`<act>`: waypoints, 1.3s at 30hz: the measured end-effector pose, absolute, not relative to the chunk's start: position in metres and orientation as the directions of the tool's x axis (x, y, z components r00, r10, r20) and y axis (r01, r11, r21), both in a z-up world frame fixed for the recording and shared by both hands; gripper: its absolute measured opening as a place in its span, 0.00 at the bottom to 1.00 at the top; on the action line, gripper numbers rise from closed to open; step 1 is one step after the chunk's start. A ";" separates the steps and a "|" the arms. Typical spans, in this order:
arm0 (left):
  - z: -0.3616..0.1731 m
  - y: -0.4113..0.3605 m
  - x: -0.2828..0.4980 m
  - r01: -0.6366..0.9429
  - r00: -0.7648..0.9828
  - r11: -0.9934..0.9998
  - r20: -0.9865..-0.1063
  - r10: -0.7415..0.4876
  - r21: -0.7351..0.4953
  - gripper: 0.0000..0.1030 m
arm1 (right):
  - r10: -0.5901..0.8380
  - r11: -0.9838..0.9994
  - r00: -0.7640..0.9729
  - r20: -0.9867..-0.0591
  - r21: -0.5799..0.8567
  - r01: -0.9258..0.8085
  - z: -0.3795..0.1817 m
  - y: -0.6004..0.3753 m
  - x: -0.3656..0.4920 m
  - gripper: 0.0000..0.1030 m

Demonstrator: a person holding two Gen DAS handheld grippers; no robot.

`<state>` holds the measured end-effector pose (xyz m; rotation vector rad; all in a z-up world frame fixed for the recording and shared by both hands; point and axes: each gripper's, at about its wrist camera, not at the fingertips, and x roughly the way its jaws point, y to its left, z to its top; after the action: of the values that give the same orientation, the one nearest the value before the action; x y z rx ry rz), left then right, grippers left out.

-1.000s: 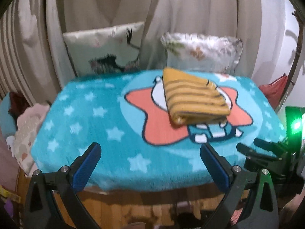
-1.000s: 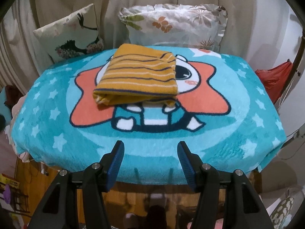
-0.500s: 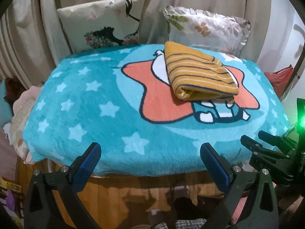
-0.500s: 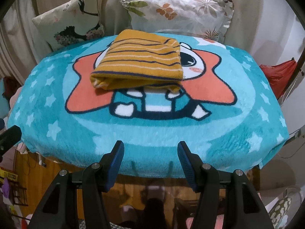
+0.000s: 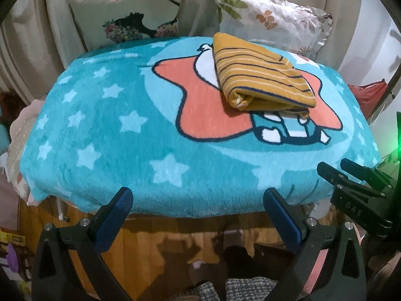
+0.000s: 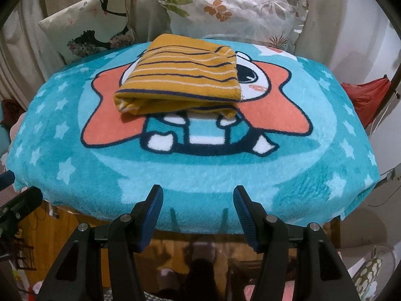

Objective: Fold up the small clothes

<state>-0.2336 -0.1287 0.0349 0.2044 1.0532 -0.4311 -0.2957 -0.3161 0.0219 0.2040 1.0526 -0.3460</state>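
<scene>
On the fleecy turquoise blanket (image 6: 205, 175), printed with pale stars and a coral star-shaped cartoon figure, my folded mustard knit garment (image 6: 180, 85) lies as a soft, thick rectangle with thin navy and cream stripes, its rolled edge facing me. Both my tongs hang at the blanket's near edge, well short of it: my left gripper (image 5: 198, 215) gapes wide and empty, and my right gripper (image 6: 198, 215) stands open too, its ribbed blue pads (image 6: 153, 215) holding nothing. Behind stand two printed pillows (image 6: 233, 12), one frilled.
</scene>
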 end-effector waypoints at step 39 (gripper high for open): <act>0.005 -0.115 -0.250 0.419 0.282 0.895 -0.915 -0.290 -0.155 1.00 | -0.230 0.931 0.449 -0.863 -0.062 0.359 0.030 -0.288 -0.322 0.63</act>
<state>-0.2501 -0.1148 0.0055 0.1240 1.1949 -0.4762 -0.3224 -0.2885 0.0299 0.1368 1.0436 -0.3655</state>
